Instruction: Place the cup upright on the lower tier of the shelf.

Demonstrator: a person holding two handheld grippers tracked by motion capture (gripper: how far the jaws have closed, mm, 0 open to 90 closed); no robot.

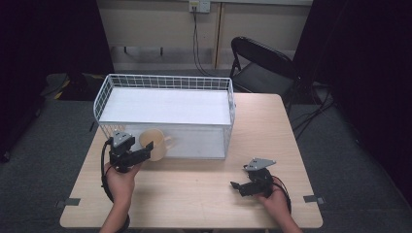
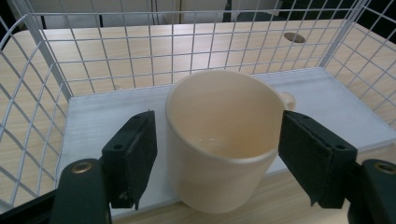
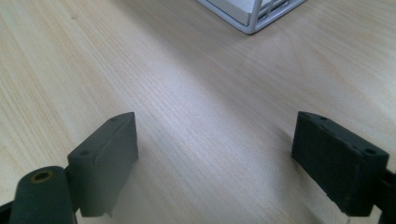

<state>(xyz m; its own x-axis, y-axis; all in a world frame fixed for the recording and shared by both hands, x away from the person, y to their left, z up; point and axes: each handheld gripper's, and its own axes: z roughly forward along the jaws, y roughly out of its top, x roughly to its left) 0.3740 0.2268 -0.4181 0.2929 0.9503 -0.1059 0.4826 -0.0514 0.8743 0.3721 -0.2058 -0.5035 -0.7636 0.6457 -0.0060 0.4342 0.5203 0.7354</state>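
A dim room with dark curtains at both sides, a pale wall with a socket and a black folding chair (image 1: 262, 63) behind, and in the middle a light wooden surface (image 1: 204, 189). On it stands a white wire basket with a flat white floor (image 1: 165, 104), its long side running across the surface.

A cream ceramic mug with a handle (image 1: 154, 143) sits upright at the basket's near left corner, its open mouth up. In the high view its handle points right, away from the left tongs (image 1: 141, 153). In the left gripper view the mug (image 2: 219, 144) stands straight ahead between the two black pads (image 2: 135, 154), with a gap showing on each side. The left tongs are spread apart and press on nothing.

The right tongs (image 1: 238, 187) rest low over bare wood at the near right, well apart from the mug, jaws also spread and empty; the right gripper view shows one basket corner (image 3: 252, 18) far ahead.

The left hand is by far the nearer. The mug appears released, so the next move is probably a straight pull back toward the person, clear of the rim.

No brand, label or readable writing is visible anywhere.
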